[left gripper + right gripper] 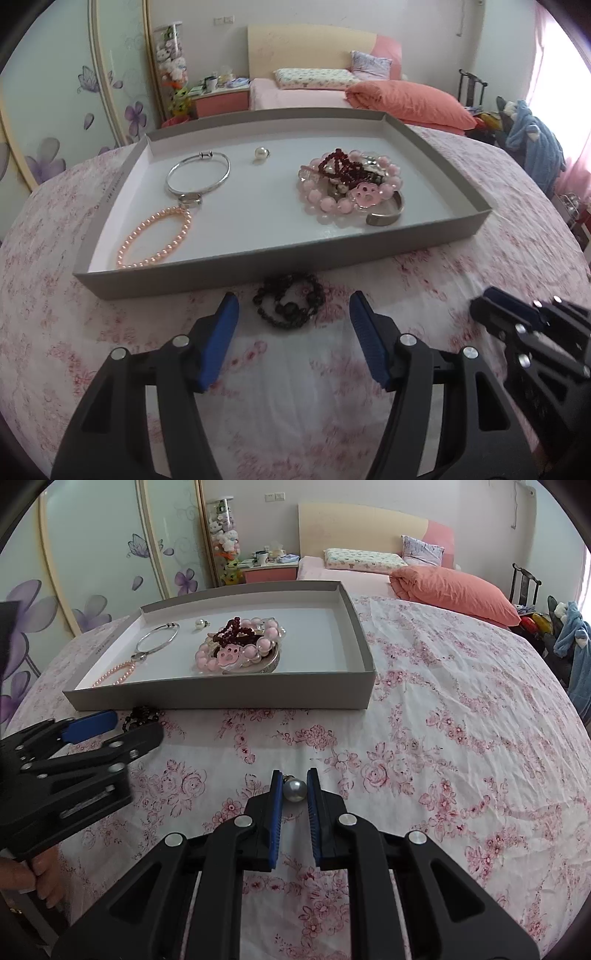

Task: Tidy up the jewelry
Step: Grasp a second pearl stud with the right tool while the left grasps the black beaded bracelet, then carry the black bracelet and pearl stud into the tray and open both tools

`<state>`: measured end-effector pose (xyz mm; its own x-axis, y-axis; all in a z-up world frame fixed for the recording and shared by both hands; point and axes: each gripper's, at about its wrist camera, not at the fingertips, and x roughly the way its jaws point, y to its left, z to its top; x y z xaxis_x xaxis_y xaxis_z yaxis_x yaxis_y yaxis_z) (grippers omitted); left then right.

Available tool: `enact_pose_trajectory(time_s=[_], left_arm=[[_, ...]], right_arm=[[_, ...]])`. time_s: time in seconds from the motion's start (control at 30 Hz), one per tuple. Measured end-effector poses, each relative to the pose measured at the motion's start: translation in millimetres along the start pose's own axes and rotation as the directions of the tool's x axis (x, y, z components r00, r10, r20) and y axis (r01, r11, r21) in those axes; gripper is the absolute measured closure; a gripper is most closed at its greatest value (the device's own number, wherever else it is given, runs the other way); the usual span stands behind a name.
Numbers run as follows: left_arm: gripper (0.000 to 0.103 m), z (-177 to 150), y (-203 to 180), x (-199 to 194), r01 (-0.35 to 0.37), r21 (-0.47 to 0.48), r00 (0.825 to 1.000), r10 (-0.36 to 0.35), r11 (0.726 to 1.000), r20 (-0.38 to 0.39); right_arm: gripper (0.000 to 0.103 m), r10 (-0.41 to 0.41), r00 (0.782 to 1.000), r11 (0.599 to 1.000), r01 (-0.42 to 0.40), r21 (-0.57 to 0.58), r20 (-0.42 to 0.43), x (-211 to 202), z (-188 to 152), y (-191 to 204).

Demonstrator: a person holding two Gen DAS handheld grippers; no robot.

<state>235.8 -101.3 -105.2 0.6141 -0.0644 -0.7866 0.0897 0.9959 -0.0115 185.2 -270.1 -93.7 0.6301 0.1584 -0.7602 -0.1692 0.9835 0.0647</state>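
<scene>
The left claw (293,310) stands open just short of a black bead bracelet (289,305) on the flowered bedspread (443,738). The right claw (294,781) pinches a pearl earring (294,789). Ahead sits the grey tray (207,284) of jewelry.

No legible text anywhere. Only candidate — a small line of dark print on the outer left wall of the gray tray (107,192), seen in both views, too small & blurred to make out. No brand marks, nos. or signs elsewhere.
</scene>
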Motion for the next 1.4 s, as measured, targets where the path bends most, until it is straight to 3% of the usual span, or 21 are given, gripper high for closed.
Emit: enact_pose_trajectory(time_s=[0.03,0.17,0.67,0.97,1.4], left_arm=[[0.048,0.3,0.4,1.2,-0.005,-0.003,1.000,0.005,1.000,-0.003],[0.086,3.1,5.4,1.0,-0.021,-0.012,1.000,0.021,1.000,0.006],[0.085,-38.7,80.6,-34.8,0.025,-0.014,1.000,-0.025,1.000,0.008],[0.082,-40.5,78.0,-35.1,0.025,-0.005,1.000,-0.025,1.000,0.007],[0.091,-47.7,83.6,-47.8,0.045,-0.045,0.998,-0.043,0.998,0.039]], right_arm=[[0.089,0.000,1.000,1.000,0.000,0.000,0.000,-0.2,-0.1,0.4],[0.089,0.003,1.000,1.000,-0.003,-0.002,0.000,0.4,0.4,1.5],[0.089,0.066,0.998,0.995,-0.067,-0.073,-0.008,5.3,3.1,40.8],[0.089,0.061,0.998,0.995,-0.062,-0.075,-0.008,5.4,1.4,40.4],[0.089,0.087,0.996,0.996,-0.086,-0.029,0.035,-8.8,-3.0,35.1]])
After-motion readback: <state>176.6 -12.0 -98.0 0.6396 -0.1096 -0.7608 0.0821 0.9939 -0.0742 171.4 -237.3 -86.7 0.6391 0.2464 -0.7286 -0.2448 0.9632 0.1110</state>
